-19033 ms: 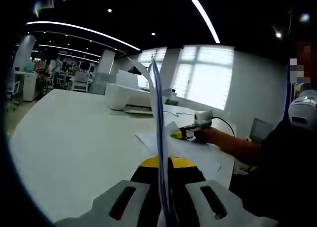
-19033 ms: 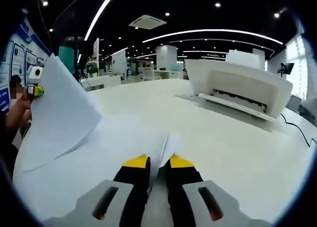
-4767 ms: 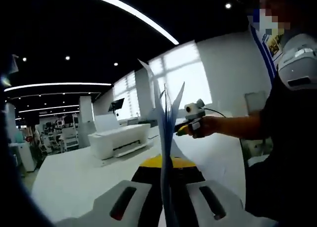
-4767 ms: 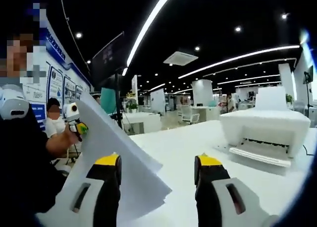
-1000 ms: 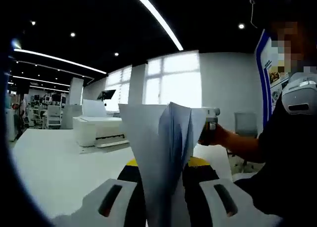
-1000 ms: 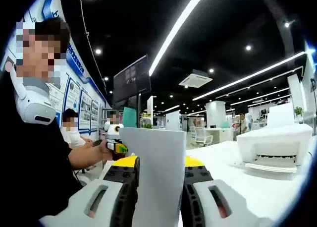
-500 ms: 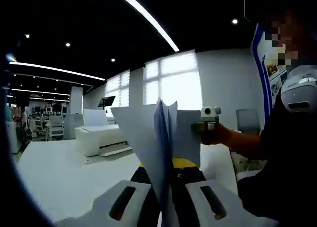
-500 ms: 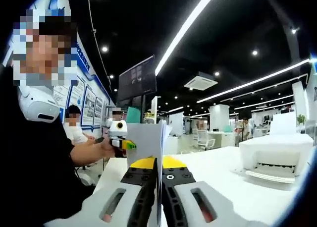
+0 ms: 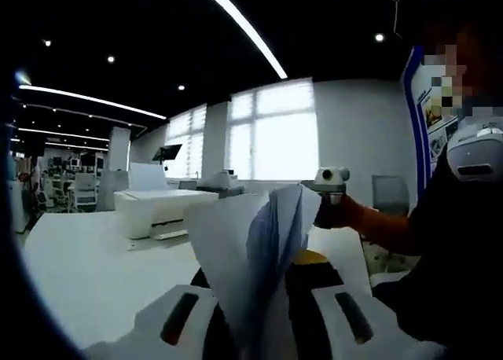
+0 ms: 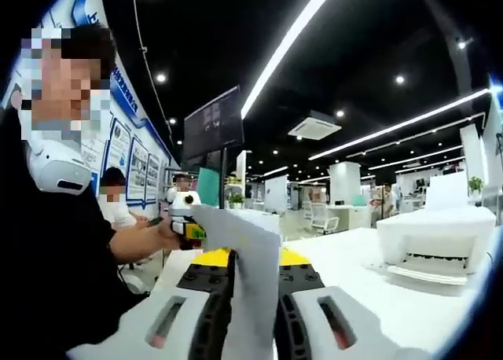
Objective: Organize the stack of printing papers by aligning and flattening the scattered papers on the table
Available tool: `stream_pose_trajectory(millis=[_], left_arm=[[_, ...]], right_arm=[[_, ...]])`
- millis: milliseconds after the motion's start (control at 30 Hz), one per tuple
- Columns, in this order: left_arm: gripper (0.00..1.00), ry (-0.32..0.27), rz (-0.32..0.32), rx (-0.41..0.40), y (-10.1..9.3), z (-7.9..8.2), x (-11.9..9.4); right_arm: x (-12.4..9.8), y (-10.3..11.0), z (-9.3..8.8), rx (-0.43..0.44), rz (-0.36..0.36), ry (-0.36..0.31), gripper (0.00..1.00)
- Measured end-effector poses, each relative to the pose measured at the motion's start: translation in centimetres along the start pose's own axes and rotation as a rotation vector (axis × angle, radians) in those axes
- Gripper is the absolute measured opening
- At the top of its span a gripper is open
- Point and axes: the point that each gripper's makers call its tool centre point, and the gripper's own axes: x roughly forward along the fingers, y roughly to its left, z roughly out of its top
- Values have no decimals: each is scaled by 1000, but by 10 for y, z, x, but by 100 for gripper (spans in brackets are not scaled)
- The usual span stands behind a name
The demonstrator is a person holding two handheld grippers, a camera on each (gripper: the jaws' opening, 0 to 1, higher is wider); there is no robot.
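As the papers [image 9: 255, 250] fan apart again above the desk [image 9: 86, 270], lifted off it, my left claw [image 9: 263, 297] and right claw [image 10: 255, 297] clamp opposite ends; half a second ago they looked squarer, so aligning continues.

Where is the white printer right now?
In the left gripper view, the boxy white printer sits on the white table, left of the fanned white paper sheets.

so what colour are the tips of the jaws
Yellow tips on black jaws, clearest in the right gripper view beside the papers.
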Motion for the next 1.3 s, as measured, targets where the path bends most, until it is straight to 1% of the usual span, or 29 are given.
stream_pose_trajectory(millis=[33,67,233,367,433,567,667,733,767,800,933,1033,1067,1133,1300], left_arm=[[7,-10,15,-16,1,1,2],[7,-11,19,-12,1,1,3],[7,-11,24,-10,1,2,2],[6,-11,22,-11,0,2,1],[6,-10,18,-10,-1,2,2],[6,-6,15,1,-2,2,1],[6,-2,9,9,-3,2,1],[6,-2,6,15,-4,2,1],[6,-2,3,17,-4,2,0],[6,-3,1,15,-4,2,0],[6,-7,-5,24,-5,2,-1],[6,-10,-13,28,-6,2,-2],[6,-11,-15,28,-7,2,-2],[6,-14,-25,36,-8,2,-1],[6,-12,-33,48,-10,2,-2]], right_arm=[[0,1,0,4,7,-3,0],[0,0,0,4,4,-6,0],[-1,-2,0,13,-1,-14,0],[-1,0,1,19,3,-4,0],[-1,-3,-2,10,-7,42,2],[-3,-7,2,-5,-20,101,11],[-4,-7,7,-63,0,180,15],[-3,-6,15,-107,13,212,18],[-3,-6,18,-116,19,223,19],[-2,-5,23,-135,33,249,19],[6,0,32,-205,75,345,23],[16,7,42,-225,121,374,26],[18,10,43,-229,133,385,27],[24,12,46,-274,151,429,27],[38,20,47,-318,196,495,27]])
